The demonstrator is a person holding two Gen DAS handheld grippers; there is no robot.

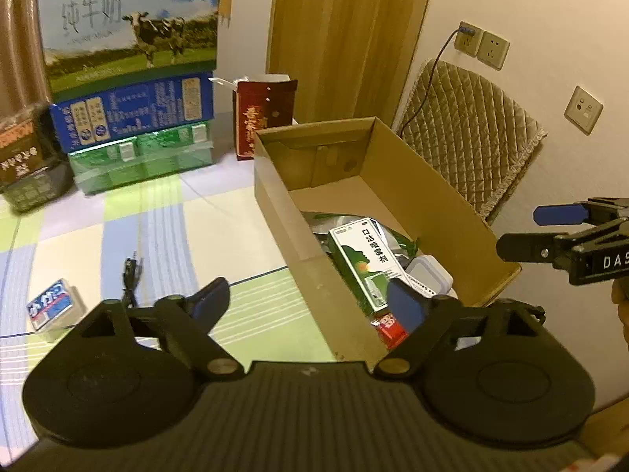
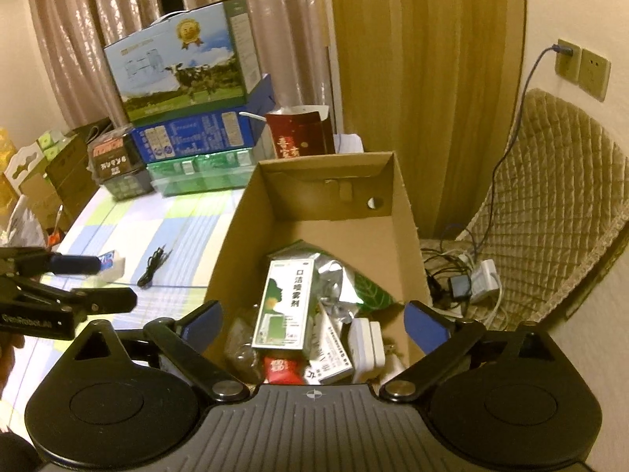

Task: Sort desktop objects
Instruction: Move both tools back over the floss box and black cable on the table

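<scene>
From the left wrist view, the left gripper (image 1: 308, 301) is hovering with its fingers (image 1: 210, 301) spread wide apart and holding nothing, straddling the near left wall of the cardboard box (image 1: 275, 192). The box is serving as the collecting bin: a green and white spray carton (image 1: 363, 263), a white charger (image 1: 428, 277) and a small red packet (image 1: 389, 326) are already lying inside. Two things are waiting on the tabletop (image 1: 236, 232) to the left: a small blue packet (image 1: 51, 305) and a black cable (image 1: 131, 279), just apart from each other. The right gripper (image 1: 517, 232) is reaching in from the right, fingers apart and empty.

From the right wrist view, the right gripper (image 2: 312, 324) is hanging over the near end of the box (image 2: 409, 236), fingers wide apart around nothing, probably having nothing left to drop. The left gripper (image 2: 98, 281) is sitting near the blue packet (image 2: 112, 261), likely its next pick. The checked cloth is covering the tabletop; stacked milk cartons (image 2: 184, 55), curtains and a padded chair (image 2: 550, 204) are crowding the far side.
</scene>
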